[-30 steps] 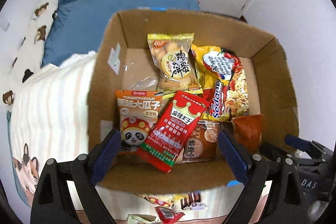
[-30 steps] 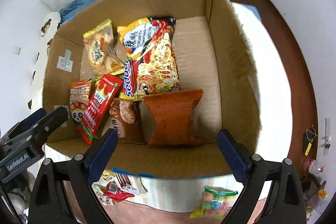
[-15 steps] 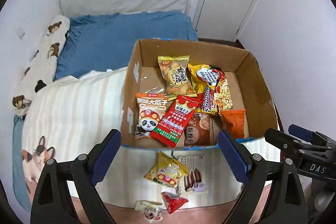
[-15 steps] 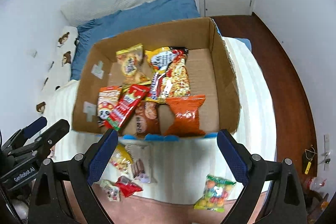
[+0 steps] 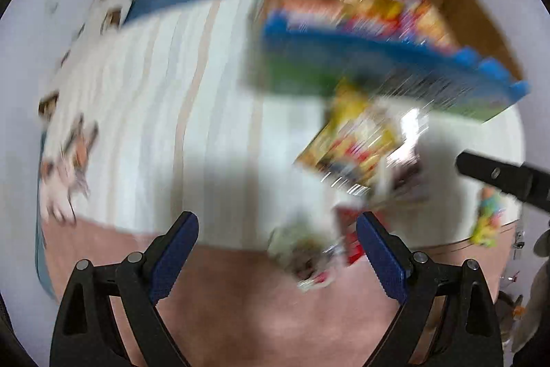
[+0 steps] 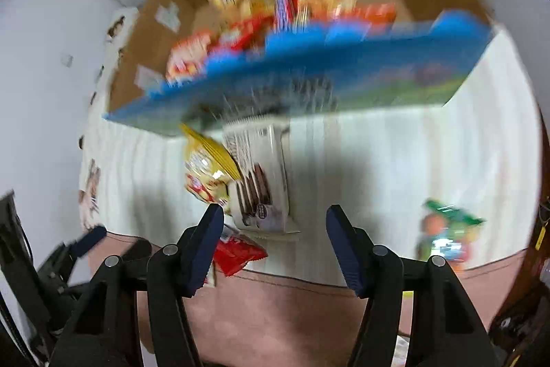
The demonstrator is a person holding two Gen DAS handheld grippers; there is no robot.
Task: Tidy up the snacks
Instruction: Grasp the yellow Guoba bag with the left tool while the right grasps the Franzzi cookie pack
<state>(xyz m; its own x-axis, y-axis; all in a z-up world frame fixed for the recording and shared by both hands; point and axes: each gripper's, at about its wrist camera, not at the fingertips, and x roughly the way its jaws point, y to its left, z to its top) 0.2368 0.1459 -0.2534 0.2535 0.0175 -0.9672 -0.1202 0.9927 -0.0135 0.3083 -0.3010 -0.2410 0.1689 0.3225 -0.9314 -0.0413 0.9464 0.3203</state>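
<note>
Now pulled back from the box, jaws apart and empty on both grippers; heading for loose packets at twelve o'clock, likely next pickup.

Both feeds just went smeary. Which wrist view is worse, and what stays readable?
Left wrist view: heavy motion blur, the cardboard box and loose packets are streaks; only the open left gripper is sharp. Right wrist view: milder blur, the white chocolate-biscuit packet and red packet stay recognisable beyond the open right gripper.
</note>
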